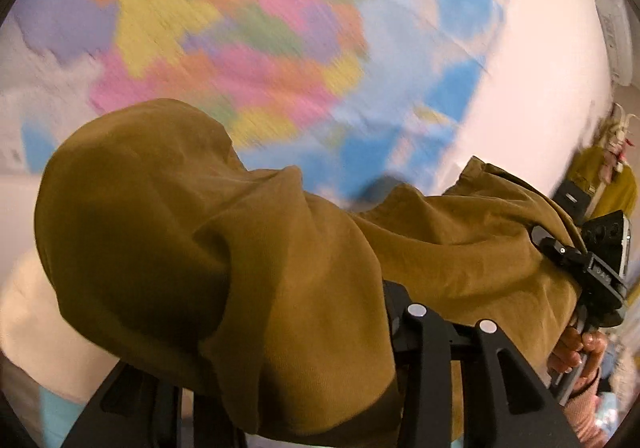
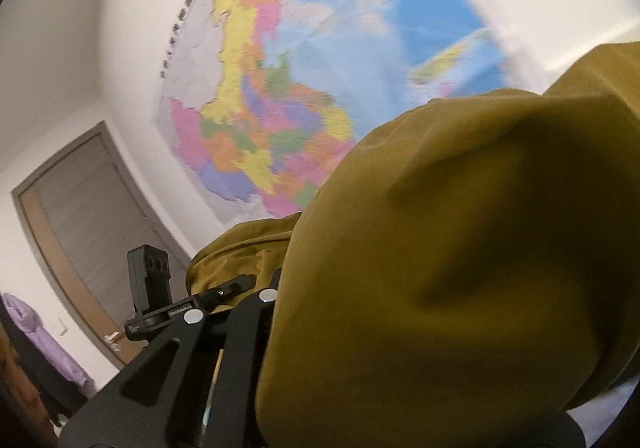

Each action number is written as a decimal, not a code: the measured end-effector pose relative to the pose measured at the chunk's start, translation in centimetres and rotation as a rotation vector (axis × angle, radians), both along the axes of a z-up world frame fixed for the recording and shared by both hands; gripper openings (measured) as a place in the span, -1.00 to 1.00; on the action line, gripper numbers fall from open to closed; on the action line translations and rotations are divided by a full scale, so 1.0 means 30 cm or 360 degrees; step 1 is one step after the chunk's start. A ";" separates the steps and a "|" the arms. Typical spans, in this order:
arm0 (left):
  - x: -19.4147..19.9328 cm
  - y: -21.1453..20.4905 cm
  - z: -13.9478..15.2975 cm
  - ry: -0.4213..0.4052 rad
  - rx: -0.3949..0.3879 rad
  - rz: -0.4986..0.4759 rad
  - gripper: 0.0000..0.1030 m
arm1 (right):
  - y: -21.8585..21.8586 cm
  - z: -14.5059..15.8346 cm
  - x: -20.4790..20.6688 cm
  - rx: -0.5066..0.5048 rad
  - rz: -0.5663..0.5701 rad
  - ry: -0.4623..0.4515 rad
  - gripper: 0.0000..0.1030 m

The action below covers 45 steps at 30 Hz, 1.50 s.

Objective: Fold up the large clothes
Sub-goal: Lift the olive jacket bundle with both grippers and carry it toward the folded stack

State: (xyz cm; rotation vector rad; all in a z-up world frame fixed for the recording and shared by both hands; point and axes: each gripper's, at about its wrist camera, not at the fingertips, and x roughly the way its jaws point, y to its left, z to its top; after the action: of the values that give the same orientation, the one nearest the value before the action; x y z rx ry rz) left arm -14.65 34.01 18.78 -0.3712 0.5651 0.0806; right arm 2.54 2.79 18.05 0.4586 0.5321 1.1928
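A large mustard-brown garment (image 1: 248,248) is held up in the air in front of a wall map. It drapes over my left gripper (image 1: 400,312) and hides its fingertips. In the left wrist view the right gripper (image 1: 576,256) shows at the far right, shut on the same garment, with a hand below it. In the right wrist view the garment (image 2: 460,248) covers my right gripper (image 2: 272,288) and fills the right half. The left gripper (image 2: 216,292) shows there at lower left, its tip in the cloth.
A colourful wall map (image 1: 248,31) hangs on a white wall (image 1: 540,47); it also shows in the right wrist view (image 2: 280,107). A grey door (image 2: 92,215) stands at left. Purple cloth (image 2: 36,336) lies at the lower left.
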 end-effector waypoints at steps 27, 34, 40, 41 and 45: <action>-0.287 1.075 -0.630 0.0356 -0.0186 0.0989 -0.13 | 1.056 -0.532 -0.149 -0.0453 0.0702 0.0381 -0.12; -0.269 1.064 -0.628 0.0379 -0.0160 0.0965 -0.14 | 0.774 -0.474 -0.058 -0.0418 0.0557 0.0391 0.34; -0.317 1.091 -0.580 0.0363 -0.0153 0.0986 -0.25 | 0.762 -0.466 0.001 -0.0308 0.0552 0.0414 -0.71; -0.337 1.101 -0.567 0.0328 -0.0159 0.1024 -0.25 | 0.780 -0.458 -0.020 -0.0311 0.0575 0.0368 -0.71; -0.356 1.119 -0.632 0.0426 -0.0178 0.1099 -0.13 | 0.801 -0.567 -0.032 -0.0559 0.0658 0.0460 -0.72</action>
State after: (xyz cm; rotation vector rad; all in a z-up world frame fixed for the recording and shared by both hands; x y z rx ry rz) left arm -25.34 67.58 -0.19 -0.6590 0.6857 0.7745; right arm 1.58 26.82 1.04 0.2223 1.1049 1.3966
